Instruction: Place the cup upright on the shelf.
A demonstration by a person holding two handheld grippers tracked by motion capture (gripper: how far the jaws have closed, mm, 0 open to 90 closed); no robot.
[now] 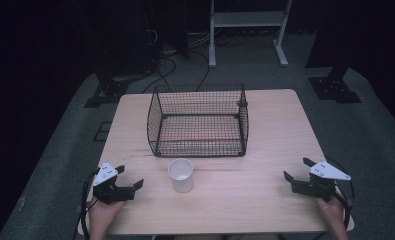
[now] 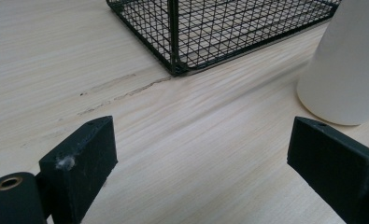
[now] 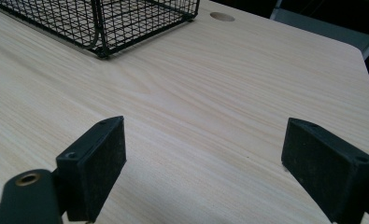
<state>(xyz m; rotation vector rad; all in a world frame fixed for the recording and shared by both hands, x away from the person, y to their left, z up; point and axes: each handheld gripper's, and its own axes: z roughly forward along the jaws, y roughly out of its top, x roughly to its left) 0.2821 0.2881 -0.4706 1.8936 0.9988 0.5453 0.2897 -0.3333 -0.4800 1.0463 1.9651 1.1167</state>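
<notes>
At table centre, near edge: cup: white cup (image 1: 180,175) stands upright, mouth up, at 6 o'clock of the wire basket (image 1: 198,120), near it but apart; in my left gripper view the cup (image 2: 348,65) sits at 1 o'clock of my jaws, not between them.
Cup contents: I see nothing inside from the high view, though the bottom is too dim to be sure.
Left gripper: my left gripper (image 1: 127,177) rests at 9 o'clock of the cup, released, jaws spread with only bare table (image 2: 196,154) between them.
Right gripper: my right gripper (image 1: 297,170) waits at 3 o'clock of the cup, well apart from it, jaws wide and holding nothing.
Step in hand: I judge it a reach for the cup with my left.
Doing it well: I should swing toward 1 o'clock until the cup wall is centred between both pads, keep level, close gently on the thin wall to avoid crushing or tipping.
Basket: black mesh, open-topped, nothing lying in it; its floor shows table wood through the wires.
</notes>
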